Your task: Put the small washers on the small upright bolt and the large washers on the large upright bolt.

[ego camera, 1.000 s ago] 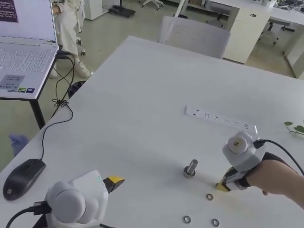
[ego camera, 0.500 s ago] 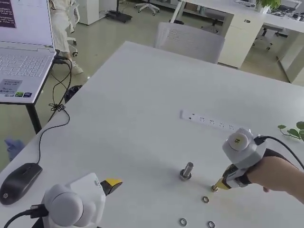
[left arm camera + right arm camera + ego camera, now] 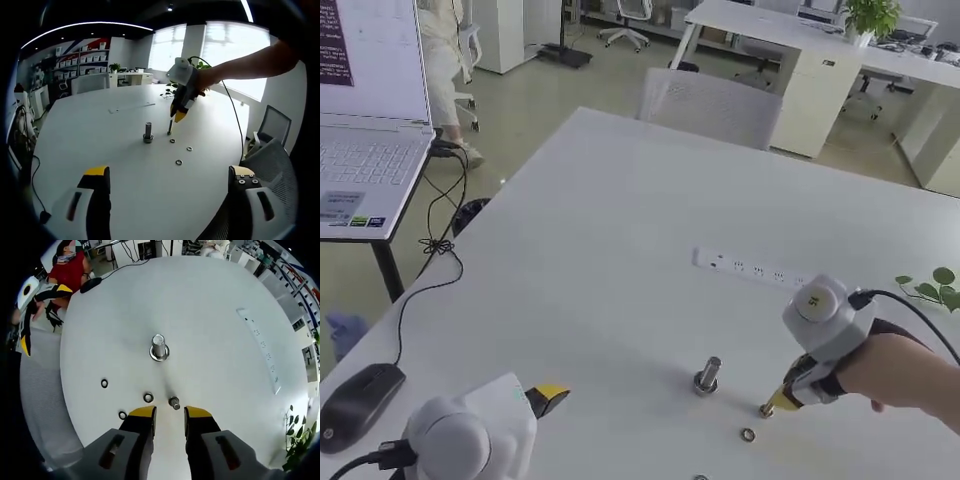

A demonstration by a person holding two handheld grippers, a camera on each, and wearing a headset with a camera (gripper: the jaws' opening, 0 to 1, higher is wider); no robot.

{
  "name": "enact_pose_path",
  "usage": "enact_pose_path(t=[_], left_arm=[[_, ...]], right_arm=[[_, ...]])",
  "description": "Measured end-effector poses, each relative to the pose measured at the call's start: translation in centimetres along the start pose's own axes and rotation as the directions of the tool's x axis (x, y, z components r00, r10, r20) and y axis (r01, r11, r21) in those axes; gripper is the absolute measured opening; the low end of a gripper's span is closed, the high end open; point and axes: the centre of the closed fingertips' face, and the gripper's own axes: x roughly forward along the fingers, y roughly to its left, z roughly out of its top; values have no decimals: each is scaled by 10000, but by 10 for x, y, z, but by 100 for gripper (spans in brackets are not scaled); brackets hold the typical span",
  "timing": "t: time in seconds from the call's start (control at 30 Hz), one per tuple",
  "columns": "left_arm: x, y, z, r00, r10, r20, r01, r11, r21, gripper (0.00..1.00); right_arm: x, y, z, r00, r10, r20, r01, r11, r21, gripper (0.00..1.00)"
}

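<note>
Trouble sits low in the right gripper view: your right gripper, jaws parted and empty, hangs just short of the small upright bolt, so a nudge could topple it. Loose washers lie just left of it (easy to scatter, sizes hard to tell). Your left gripper, spread wide and empty, hangs well apart.

Open-plan office. A white desk carries a white power strip toward its far right edge, and a grey mesh chair stands at the far edge. Beyond the left edge an open laptop sits on a second table, with cables hanging above the pale floor. Bright windows and a curved ceiling light strip give the light. A potted plant stands on a far white table.
</note>
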Motion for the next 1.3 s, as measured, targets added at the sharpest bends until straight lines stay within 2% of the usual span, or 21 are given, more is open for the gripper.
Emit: enact_pose_path(t=[0.13, 0.37, 0.53, 0.77, 1.03, 1.3], left_arm=[[0, -4, 0, 10000, -31, -10, 31, 10000, 83, 99], [-1, -4, 1, 10000, 3, 53, -3, 9999, 109, 99], [-3, -3, 2, 9999, 48, 97, -49, 9999, 125, 99], [-3, -5, -3, 10000, 15, 4, -15, 9999, 102, 97], [-5, -6, -6, 10000, 17, -35, -17, 10000, 76, 97], [-8, -1, -6, 9999, 138, 25, -138, 9998, 135, 96]], right_arm=[[-3, 1, 0, 9999, 1, 111, -2, 9999, 112, 24], [-4, 10, -4, 9999, 65, 128, -66, 10000, 55, 24], [-6, 24, -5, 9998, 167, 123, -166, 9998, -132, 24], [-7, 44, 1, 9994, 315, 106, -309, 9981, -532, 24], [4, 46, 2, 9991, 414, 52, -410, 9974, -596, 24], [20, 43, -4, 9988, 472, 106, -468, 9981, -399, 25]])
